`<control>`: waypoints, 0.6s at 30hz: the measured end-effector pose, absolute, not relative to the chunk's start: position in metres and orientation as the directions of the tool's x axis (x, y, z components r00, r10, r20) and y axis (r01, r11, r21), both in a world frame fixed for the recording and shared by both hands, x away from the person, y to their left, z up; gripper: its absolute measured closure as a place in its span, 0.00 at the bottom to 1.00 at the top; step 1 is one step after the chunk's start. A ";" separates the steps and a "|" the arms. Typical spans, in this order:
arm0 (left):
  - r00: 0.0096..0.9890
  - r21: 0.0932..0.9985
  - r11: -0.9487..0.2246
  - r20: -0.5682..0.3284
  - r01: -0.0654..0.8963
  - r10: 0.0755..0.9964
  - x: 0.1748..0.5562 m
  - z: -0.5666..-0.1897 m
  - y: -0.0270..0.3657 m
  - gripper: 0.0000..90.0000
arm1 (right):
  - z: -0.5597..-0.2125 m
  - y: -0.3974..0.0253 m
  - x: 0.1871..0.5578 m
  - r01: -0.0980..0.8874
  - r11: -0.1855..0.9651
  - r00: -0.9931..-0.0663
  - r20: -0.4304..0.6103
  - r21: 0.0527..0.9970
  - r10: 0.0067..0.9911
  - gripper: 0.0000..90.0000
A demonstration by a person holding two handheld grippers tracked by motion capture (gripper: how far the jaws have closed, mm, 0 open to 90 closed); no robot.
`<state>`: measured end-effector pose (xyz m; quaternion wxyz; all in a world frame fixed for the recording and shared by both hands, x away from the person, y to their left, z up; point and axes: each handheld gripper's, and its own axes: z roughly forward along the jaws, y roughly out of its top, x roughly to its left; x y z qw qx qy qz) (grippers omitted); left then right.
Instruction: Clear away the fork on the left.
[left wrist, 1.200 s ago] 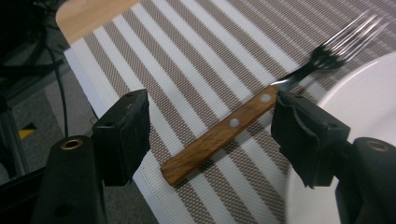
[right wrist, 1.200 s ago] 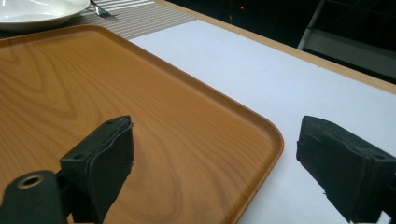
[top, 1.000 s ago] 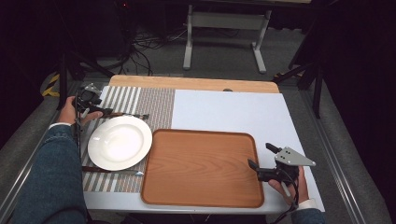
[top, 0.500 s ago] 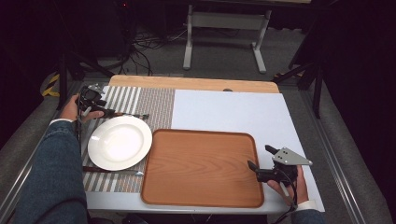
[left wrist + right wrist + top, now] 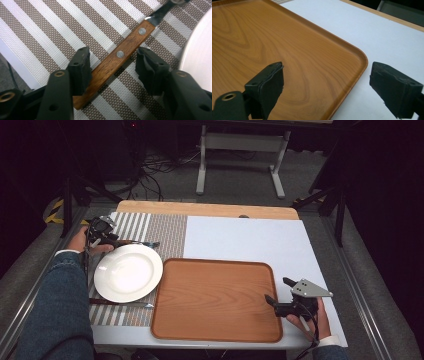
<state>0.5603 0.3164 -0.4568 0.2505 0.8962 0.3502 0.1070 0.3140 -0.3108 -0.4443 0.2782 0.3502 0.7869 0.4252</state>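
Note:
A wood-handled knife (image 5: 117,60) lies on the striped placemat (image 5: 50,32), its blade toward the white plate (image 5: 200,55). My left gripper (image 5: 113,63) is open, one jaw on each side of the handle, neither touching it. In the high view this gripper (image 5: 102,234) sits at the placemat's far left, with the knife (image 5: 139,243) just beyond the plate (image 5: 128,272). My right gripper (image 5: 327,82) is open and holds nothing, with its jaws on either side of the rim of the wooden tray (image 5: 274,45) near a corner. From above, that gripper (image 5: 276,290) is at the right edge of the tray (image 5: 215,295).
A second utensil (image 5: 120,303) lies on the placemat (image 5: 167,232) in front of the plate. White table surface (image 5: 250,237) stretches behind and right of the tray. Beyond the table are a metal stand (image 5: 240,150) and cables on the floor.
My left gripper has shifted slightly toward the plate, over the knife handle. The right gripper has barely moved. Knife, plate and tray stay put.

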 end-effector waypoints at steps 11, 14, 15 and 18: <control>0.775 0.500 -0.683 0.037 0.533 0.631 0.557 -0.453 0.309 0.84 | -0.448 -0.312 0.316 0.334 0.405 -0.622 -0.124 0.851 0.773 0.14; 0.776 0.501 -0.682 0.032 0.533 0.630 0.555 -0.454 0.308 0.84 | -0.450 -0.311 0.316 0.338 0.416 -0.633 -0.124 0.844 0.764 0.14; 0.777 0.503 -0.688 0.052 0.523 0.628 0.555 -0.454 0.308 0.84 | -0.451 -0.310 0.317 0.340 0.426 -0.640 -0.126 0.838 0.758 0.14; 0.775 0.512 -0.691 0.076 0.510 0.628 0.552 -0.454 0.308 0.84 | -0.452 -0.309 0.317 0.343 0.431 -0.644 -0.125 0.834 0.754 0.14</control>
